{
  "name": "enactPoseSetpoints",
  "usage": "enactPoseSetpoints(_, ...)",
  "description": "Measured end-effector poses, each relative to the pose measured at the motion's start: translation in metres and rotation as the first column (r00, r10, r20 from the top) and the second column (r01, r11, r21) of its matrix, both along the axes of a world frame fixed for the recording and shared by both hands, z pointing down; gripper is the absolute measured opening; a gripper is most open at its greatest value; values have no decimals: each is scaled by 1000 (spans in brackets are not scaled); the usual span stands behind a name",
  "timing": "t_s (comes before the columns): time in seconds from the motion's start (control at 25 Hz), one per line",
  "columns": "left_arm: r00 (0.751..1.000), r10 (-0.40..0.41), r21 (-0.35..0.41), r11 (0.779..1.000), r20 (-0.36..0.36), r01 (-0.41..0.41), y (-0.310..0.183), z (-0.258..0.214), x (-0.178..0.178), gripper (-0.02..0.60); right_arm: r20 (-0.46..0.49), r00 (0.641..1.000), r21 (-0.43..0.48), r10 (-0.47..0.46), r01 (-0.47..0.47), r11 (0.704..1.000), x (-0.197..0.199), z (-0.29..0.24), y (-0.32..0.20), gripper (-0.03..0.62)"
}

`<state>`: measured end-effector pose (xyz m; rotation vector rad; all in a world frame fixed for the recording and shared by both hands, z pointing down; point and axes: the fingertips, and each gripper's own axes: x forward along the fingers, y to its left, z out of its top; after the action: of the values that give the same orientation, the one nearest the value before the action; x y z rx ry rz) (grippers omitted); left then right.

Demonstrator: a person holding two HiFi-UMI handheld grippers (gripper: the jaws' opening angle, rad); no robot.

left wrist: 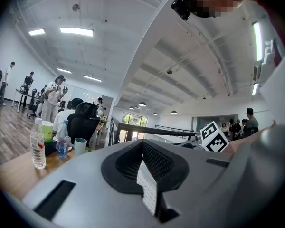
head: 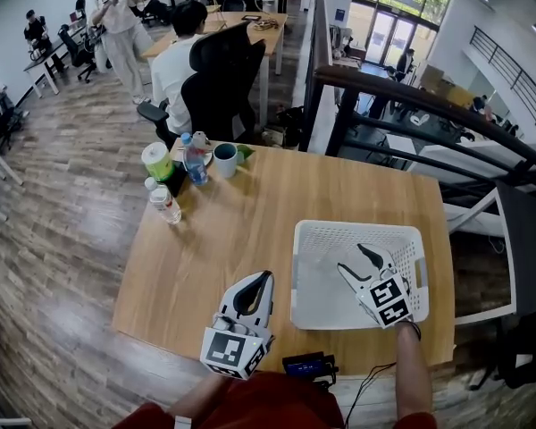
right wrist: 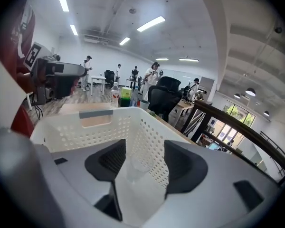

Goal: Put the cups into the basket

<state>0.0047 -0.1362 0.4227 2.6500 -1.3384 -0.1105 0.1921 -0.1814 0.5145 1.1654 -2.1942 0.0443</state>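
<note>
A white perforated basket sits on the wooden table's right side. My right gripper hangs inside it, open. In the right gripper view a clear glass cup stands upright on the basket's floor by the far wall, in line with the gap of the right gripper, and the jaws stay clear of it. A pale teal cup stands at the table's far edge; it also shows in the left gripper view. My left gripper is low near the front edge, shut and empty.
Near the teal cup stand two water bottles and a green-lidded tub. A black office chair with a seated person is just behind the table. A dark railing runs on the right.
</note>
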Motion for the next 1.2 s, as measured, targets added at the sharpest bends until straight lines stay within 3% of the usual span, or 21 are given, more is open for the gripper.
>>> enactPoseSetpoints(0.48, 1000, 9, 8, 1000, 6, -9, 0, -2, 2, 6, 67, 998, 150, 17, -27, 988, -9, -53, 10, 253)
enactPoseSetpoints(0.92, 1000, 18, 9, 1000, 11, -18, -2, -2, 5, 6, 136, 990, 224, 38, -68, 972, -15, -83, 28, 253)
enactPoseSetpoints(1.2, 1000, 22, 23, 999, 17, -23, -4, -5, 6, 6, 240, 968, 243, 77, -137, 960, -18, -94, 45, 253)
